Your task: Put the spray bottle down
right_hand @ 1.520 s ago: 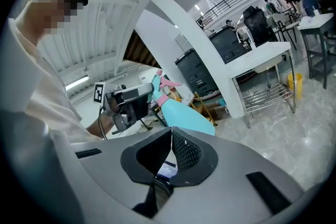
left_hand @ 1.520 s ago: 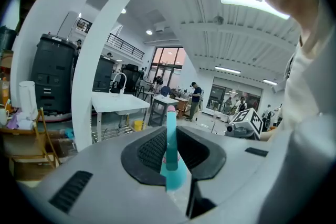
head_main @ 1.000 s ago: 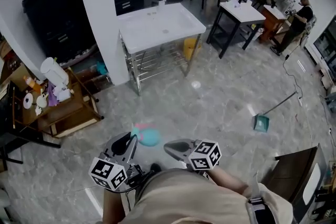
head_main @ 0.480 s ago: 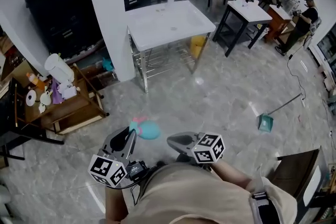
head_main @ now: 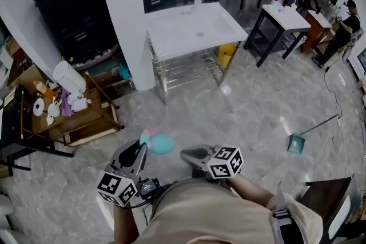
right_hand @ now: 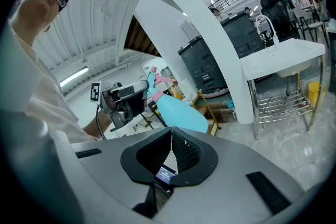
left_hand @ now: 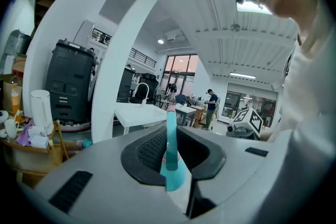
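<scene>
L tool (head_main: 140, 150): jaws clamped on spray bottle (head_main: 160, 144), pointing fwd, tipped slightly down. R tool (head_main: 185, 154): jaws together, empty, just beside L. Both held low, near torso.

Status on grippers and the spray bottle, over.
Left gripper shut on spray bottle, held off the floor, not yet down. Right gripper shut, empty. Sink stand ahead, wooden rack left, both well apart.
</scene>
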The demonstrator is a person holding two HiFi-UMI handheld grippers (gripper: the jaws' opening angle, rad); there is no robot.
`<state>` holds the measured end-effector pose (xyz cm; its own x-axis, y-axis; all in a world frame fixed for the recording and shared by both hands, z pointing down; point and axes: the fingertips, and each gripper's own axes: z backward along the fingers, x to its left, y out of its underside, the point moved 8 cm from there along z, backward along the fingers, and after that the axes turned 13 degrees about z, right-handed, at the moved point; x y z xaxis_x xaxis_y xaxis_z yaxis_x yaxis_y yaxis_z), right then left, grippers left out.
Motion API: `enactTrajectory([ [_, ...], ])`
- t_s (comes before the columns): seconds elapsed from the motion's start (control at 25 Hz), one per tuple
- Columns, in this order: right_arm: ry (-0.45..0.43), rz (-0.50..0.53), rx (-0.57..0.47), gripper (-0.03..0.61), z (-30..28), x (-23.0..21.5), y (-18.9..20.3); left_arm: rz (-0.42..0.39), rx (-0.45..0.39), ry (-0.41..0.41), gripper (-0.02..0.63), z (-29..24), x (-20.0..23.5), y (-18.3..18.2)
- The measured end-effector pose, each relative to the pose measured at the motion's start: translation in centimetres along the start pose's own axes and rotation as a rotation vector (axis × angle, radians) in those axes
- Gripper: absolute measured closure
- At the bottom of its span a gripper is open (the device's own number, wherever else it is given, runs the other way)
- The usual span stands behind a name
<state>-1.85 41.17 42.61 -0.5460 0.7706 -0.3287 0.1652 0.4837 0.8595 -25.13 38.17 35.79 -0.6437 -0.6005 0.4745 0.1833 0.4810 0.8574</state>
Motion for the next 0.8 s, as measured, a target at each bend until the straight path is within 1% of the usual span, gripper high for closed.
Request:
enactTrajectory([
  [0.16, -0.030, -0.010, -0.010, 0.557, 0.3, -2.6, -0.9, -0.026, 0.048, -0.021, 0.552, -3.0, -0.6, -0.3],
  [0.44, -0.047, -0.027, -0.026, 0.557, 2.1, -8.1, -2.1, -0.050, 0.058, -0.034, 0.552, -9.1, -1.3, -2.4],
  [0.56, -0.066, -0.041, -0.025, 0.557, 3.0, -10.4, -2.6, -0.069, 0.074, -0.037, 0.552, -11.6, -2.0, -2.8],
  [0.68, -0.087, -0.039, -0.032, 0.557, 3.7, -12.3, -3.2, -0.071, 0.090, -0.044, 0.552, -14.0, -2.6, -3.2],
  [0.8, -0.088, -0.047, -0.043, 0.557, 5.0, -14.4, -3.2, -0.086, 0.102, -0.039, 0.552, -16.6, -3.5, -3.2],
])
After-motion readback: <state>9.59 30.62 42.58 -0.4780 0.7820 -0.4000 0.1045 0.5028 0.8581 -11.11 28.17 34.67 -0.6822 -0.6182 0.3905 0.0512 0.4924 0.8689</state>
